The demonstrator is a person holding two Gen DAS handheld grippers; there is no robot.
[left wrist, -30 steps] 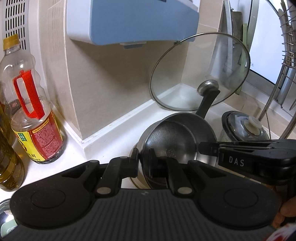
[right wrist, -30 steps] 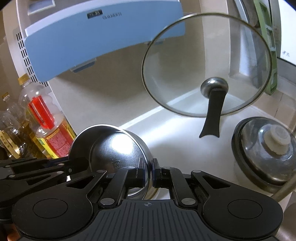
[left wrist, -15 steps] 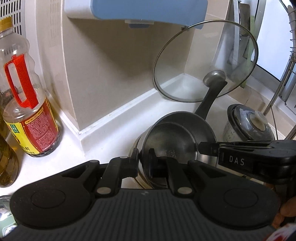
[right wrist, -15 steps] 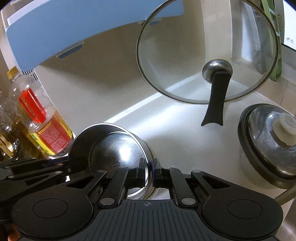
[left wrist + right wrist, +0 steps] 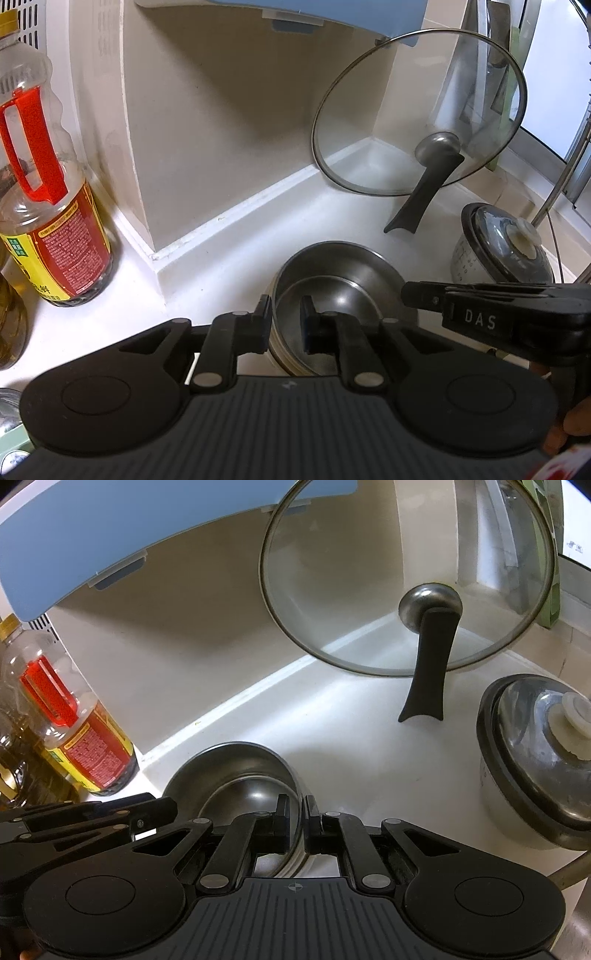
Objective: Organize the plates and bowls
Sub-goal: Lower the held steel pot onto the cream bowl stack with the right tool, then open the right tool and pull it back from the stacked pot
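The white counter (image 5: 236,254) is the landmark here, and everything is read against it. Largest on it is the glass lid (image 5: 406,576), leaning upright in the counter's back corner on its black handle, likely parked there to keep the working area free. Toward the counter's right side stands a lidded pot (image 5: 535,757); at its left edge, beside the wall's corner, stands an oil bottle (image 5: 48,206). At the counter's near middle is the stack of steel bowls (image 5: 332,291), at least 2 nested, low over the surface or resting on it; contact cannot be told. The 2 tools share the load, probably because a nested stack carries more steadily from opposite rims. The left gripper (image 5: 286,317) is clamped on the stack's left rim, 1 finger inside and 1 outside. The right gripper (image 5: 297,818) is clamped likewise on the right rim. Judged from this, the stack is being set down on the counter's open patch in front of the lid.
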